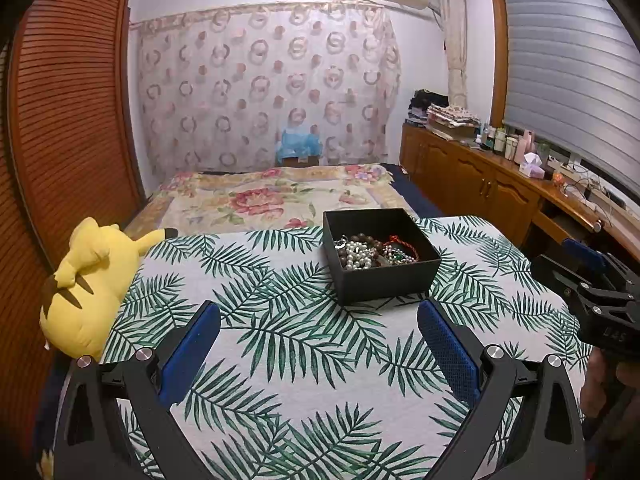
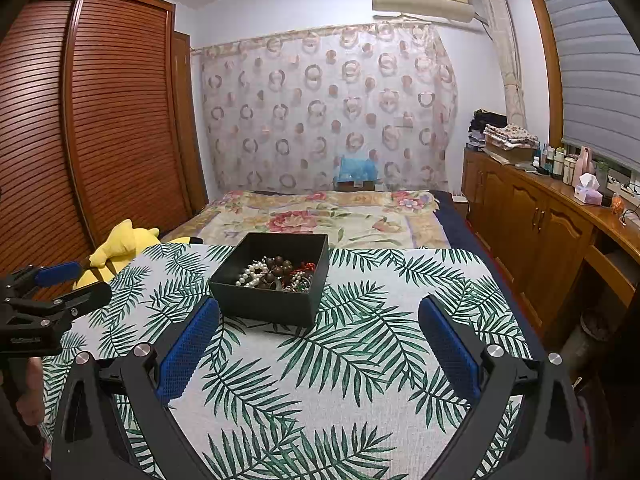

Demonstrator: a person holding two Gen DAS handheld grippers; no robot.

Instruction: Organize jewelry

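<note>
The black box (image 1: 382,256) stands open-topped on the leaf-print tabletop (image 1: 280,332). The jewelry (image 1: 372,250) lies inside it as one mixed heap: a white pearl strand (image 2: 252,272), dark wooden beads (image 2: 280,266), a red cord and small green pieces, overlapping one another. No piece is visible on the cloth outside the box. This state fits either a sorted-away collection or a pile awaiting separation; the pictures do not settle which.

The left tool (image 1: 318,336) is spread wide and holds nothing. The right tool (image 2: 318,336) is likewise spread wide and empty. Both hover short of the box, above the cloth.

Hazards:
- Tangling. The strands interlock, so a pinch on one strand is likely to lift its neighbours with it.
- Box displacement. The box looks light and is not restrained; a pull on a snagged strand, or a finger striking the wall, can slide or tip it.
- Loss of small items. Beads or rings that spill can vanish against the busy leaf pattern, or roll off toward the bed (image 1: 280,196).
- Slippage. Round pearls may slip out from between flat pads.
</note>
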